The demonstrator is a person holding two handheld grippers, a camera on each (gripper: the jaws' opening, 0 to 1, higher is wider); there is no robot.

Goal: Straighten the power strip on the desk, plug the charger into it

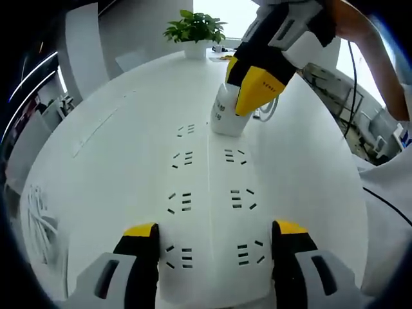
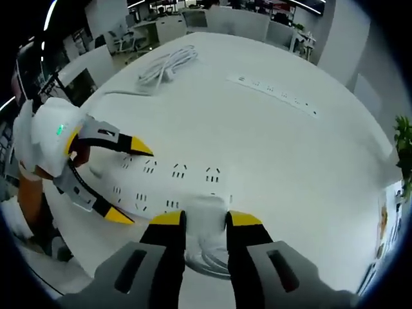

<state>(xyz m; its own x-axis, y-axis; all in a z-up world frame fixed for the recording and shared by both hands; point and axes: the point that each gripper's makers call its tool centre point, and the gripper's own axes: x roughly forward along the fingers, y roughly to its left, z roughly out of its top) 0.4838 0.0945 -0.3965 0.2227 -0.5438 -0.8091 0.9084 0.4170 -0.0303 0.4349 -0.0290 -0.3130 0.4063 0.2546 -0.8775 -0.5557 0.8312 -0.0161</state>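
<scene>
White strip, left gripper view: the power strip (image 1: 209, 206) lies flat on the round table (image 1: 116, 129), running away from my camera, with my left gripper (image 1: 215, 241) spread wide over its near end, one jaw on each side; I cannot tell whether they touch it.
Charger, left gripper view: the white charger (image 1: 226, 116) stands on the strip's far end, pinched by my right gripper (image 1: 257, 90).
Step, left gripper view: I judge I am seating the plug.
Charger, right gripper view: my right gripper (image 2: 205, 222) is clamped on the charger (image 2: 205, 209), at the strip's (image 2: 170, 183) nearer end, its cable (image 2: 209, 257) looping below.
Left gripper, right gripper view: my left gripper (image 2: 129, 180) straddles the strip's far end, jaws apart.
Next move: I judge a straight push down is needed, with the strip held steady.
</scene>
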